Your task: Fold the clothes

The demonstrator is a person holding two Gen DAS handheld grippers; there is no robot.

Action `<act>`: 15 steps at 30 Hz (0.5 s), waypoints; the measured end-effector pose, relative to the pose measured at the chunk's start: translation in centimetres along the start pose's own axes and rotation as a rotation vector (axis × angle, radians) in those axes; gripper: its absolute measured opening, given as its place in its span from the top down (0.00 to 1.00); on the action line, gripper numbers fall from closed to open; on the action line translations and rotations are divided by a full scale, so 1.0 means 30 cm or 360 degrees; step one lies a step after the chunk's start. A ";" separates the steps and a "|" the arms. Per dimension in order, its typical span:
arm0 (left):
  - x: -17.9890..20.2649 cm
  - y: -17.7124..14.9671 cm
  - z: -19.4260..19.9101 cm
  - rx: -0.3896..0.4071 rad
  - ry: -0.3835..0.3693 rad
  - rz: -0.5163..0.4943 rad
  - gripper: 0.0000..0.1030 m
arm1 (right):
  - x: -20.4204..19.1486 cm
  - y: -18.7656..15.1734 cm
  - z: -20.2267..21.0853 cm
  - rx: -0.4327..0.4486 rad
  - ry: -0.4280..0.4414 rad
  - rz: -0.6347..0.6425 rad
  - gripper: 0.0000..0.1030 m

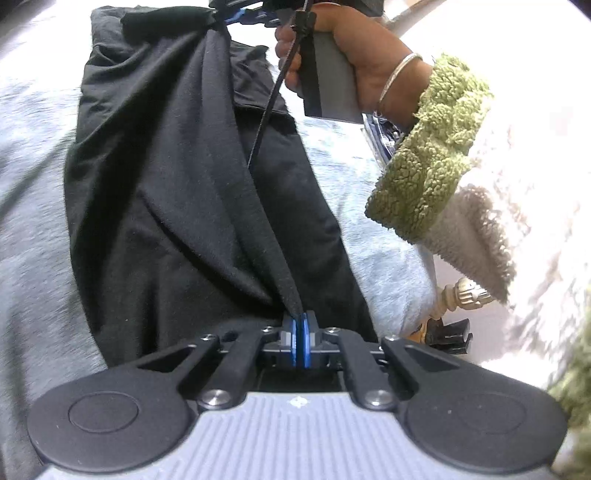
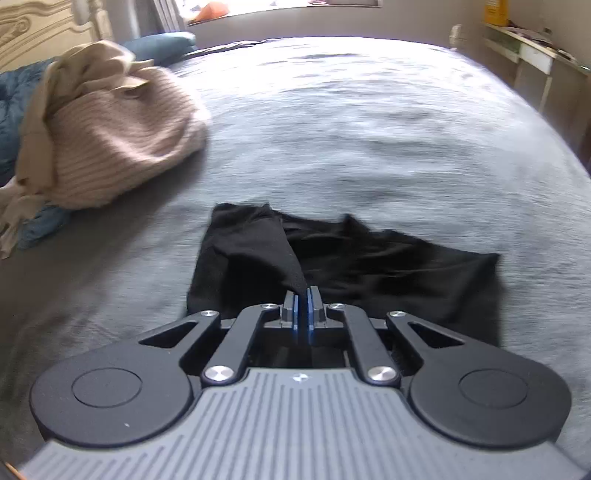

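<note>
Fabric of the black garment point(image 2: 351, 273) sits clamped in both the left gripper point(image 1: 300, 325) and right gripper point(image 2: 303, 299) jaws, folding barely begun, while a beige sweater point(image 2: 110, 147) waits at ten o'clock.

Grey-covered bed point(image 2: 369, 147); carved headboard point(image 2: 37, 33) far left; bright window point(image 2: 280, 9); shelf point(image 2: 532, 48) right.

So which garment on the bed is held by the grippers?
The black garment, pinched by both grippers; the beige knit lies untouched in a heap.
</note>
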State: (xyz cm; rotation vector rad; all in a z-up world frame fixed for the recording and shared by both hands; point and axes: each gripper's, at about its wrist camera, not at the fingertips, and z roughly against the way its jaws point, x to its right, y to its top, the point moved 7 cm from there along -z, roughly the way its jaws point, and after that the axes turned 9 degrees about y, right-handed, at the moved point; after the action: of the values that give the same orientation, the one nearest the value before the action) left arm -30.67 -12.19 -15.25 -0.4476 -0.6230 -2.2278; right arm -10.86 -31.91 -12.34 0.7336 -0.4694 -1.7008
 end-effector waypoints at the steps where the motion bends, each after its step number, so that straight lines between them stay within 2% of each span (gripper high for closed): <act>1: 0.014 0.012 -0.017 -0.0008 0.0000 -0.0007 0.96 | 0.034 0.000 0.008 0.0006 -0.0012 -0.0010 0.97; 5: 0.057 0.050 -0.074 -0.0035 0.0000 -0.0031 0.96 | 0.148 -0.008 0.032 0.0021 -0.0049 -0.0040 0.97; 10: 0.105 0.149 -0.166 -0.0062 0.0002 -0.0054 0.96 | 0.267 -0.028 0.052 0.0027 -0.0076 -0.0079 0.97; 15: 0.139 0.188 -0.227 -0.0084 0.0023 -0.0062 0.96 | 0.368 -0.047 0.051 0.0017 -0.0060 -0.0132 0.97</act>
State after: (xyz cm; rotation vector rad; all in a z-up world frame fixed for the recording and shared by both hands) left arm -29.92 -21.75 -17.14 -0.4490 -0.5707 -2.2867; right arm -14.43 -42.31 -14.62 0.7383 -0.4806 -1.7934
